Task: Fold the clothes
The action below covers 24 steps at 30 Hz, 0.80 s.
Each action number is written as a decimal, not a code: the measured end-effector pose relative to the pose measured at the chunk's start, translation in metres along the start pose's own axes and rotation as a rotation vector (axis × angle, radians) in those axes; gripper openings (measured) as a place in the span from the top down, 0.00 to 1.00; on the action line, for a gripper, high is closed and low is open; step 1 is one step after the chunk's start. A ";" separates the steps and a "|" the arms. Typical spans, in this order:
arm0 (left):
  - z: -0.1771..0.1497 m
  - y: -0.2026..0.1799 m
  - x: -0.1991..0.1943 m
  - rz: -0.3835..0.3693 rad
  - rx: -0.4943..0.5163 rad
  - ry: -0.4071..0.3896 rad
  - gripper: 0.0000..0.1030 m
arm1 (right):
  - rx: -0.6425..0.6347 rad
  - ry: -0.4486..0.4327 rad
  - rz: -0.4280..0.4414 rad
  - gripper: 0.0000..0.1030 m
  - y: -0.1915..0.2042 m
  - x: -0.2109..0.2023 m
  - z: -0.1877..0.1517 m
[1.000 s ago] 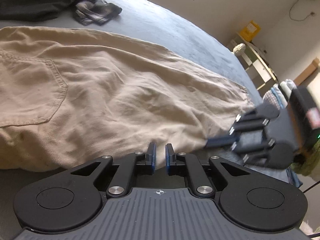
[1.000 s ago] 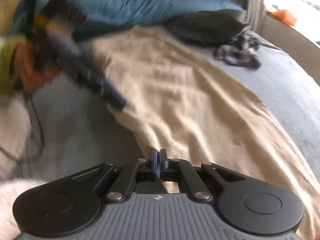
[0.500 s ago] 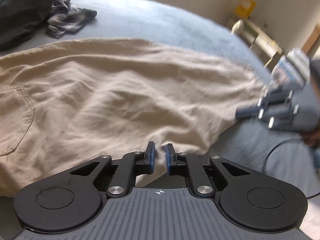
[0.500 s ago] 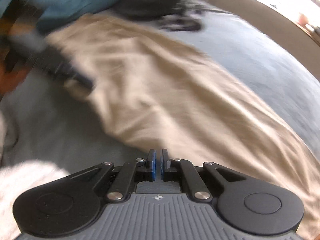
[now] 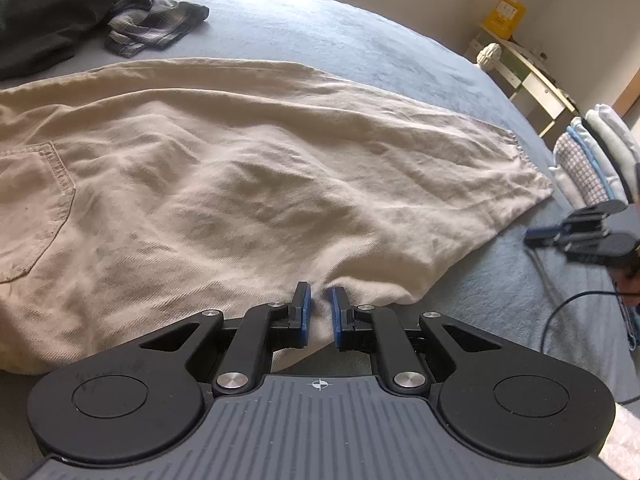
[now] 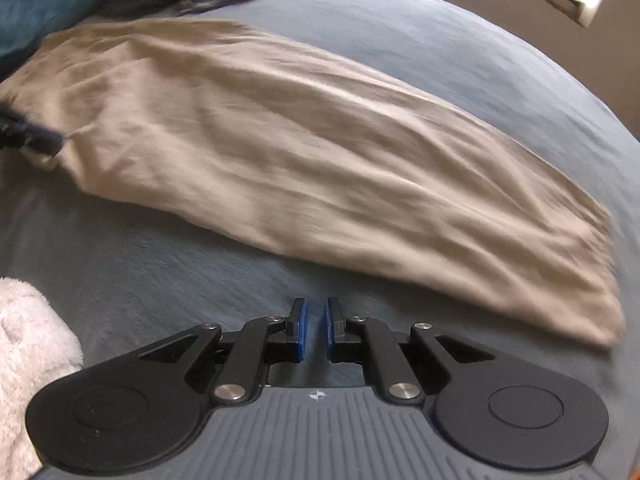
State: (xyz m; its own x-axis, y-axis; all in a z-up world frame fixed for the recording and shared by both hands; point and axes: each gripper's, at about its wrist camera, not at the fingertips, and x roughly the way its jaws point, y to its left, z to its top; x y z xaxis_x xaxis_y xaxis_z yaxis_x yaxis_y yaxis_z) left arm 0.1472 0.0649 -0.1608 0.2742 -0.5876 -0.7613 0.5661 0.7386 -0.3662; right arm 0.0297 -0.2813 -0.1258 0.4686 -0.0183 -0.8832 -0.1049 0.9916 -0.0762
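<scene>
The left gripper [image 5: 319, 312] pinches a small ridge of the near edge of the beige trousers [image 5: 248, 184], its blue pads [image 5: 306, 312] drawn in to a narrow gap with the cloth bunched up between them. From that pinch the trousers spread away across the grey-blue bed cover [image 5: 320, 36], lying flat and creased, a back pocket [image 5: 32, 208] to the left and the leg hem [image 5: 520, 152] to the right.

The right gripper [image 6: 314, 330] hovers over bare bed cover just short of the trousers' near edge, holding nothing; its jaws stand a little apart and are opening. In the left wrist view it sits off the hem end of the trousers, clear of the cloth, with a black cable [image 5: 560, 312] trailing over the cover below it. A white fleecy sleeve [image 6: 32, 344] shows at the lower left of the right wrist view.

Beyond the hem, a stack of folded clothes [image 5: 592, 160] rests at the bed's edge. At the far side of the bed lie a crumpled plaid garment [image 5: 156, 28] and a dark garment [image 5: 52, 12], well apart from both grippers. A pale desk [image 5: 528, 76] stands against the wall behind.
</scene>
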 end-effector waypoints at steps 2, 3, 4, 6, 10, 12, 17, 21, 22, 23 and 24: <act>-0.001 -0.001 0.000 0.002 -0.007 -0.003 0.90 | 0.053 -0.046 -0.017 0.92 -0.013 -0.007 0.006; -0.001 -0.001 0.000 0.003 -0.013 -0.002 0.90 | 0.079 -0.072 -0.025 0.92 -0.019 -0.010 0.010; -0.002 -0.001 0.000 0.004 -0.018 -0.002 0.90 | 0.098 -0.087 -0.033 0.92 -0.024 -0.008 0.014; -0.002 0.000 -0.001 0.007 -0.032 0.000 0.90 | 0.134 -0.100 -0.055 0.92 -0.035 0.002 0.020; -0.004 0.001 -0.002 0.003 -0.046 -0.002 0.90 | 0.298 -0.078 -0.192 0.91 -0.085 0.017 0.001; -0.007 0.002 -0.002 -0.001 -0.052 -0.007 0.90 | 0.417 -0.058 -0.290 0.91 -0.116 0.018 -0.018; -0.016 0.006 -0.005 -0.011 -0.101 -0.024 0.90 | 0.657 -0.015 -0.498 0.89 -0.173 0.006 -0.053; -0.025 0.006 -0.013 -0.006 -0.165 -0.062 0.90 | 0.605 -0.095 -0.460 0.89 -0.151 -0.015 -0.028; -0.027 0.006 -0.017 -0.003 -0.182 -0.073 0.90 | 0.563 -0.122 -0.419 0.89 -0.137 -0.018 -0.013; -0.029 0.006 -0.021 0.001 -0.197 -0.085 0.90 | 0.518 -0.147 -0.374 0.89 -0.122 -0.019 0.002; -0.031 0.006 -0.026 0.005 -0.211 -0.098 0.90 | 0.457 -0.175 -0.311 0.89 -0.103 -0.020 0.022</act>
State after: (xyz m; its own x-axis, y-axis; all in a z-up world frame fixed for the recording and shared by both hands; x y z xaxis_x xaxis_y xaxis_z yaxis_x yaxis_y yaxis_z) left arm 0.1198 0.0951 -0.1599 0.3565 -0.6052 -0.7118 0.3920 0.7884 -0.4740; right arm 0.0508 -0.3798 -0.0904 0.5592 -0.3351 -0.7583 0.4322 0.8984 -0.0782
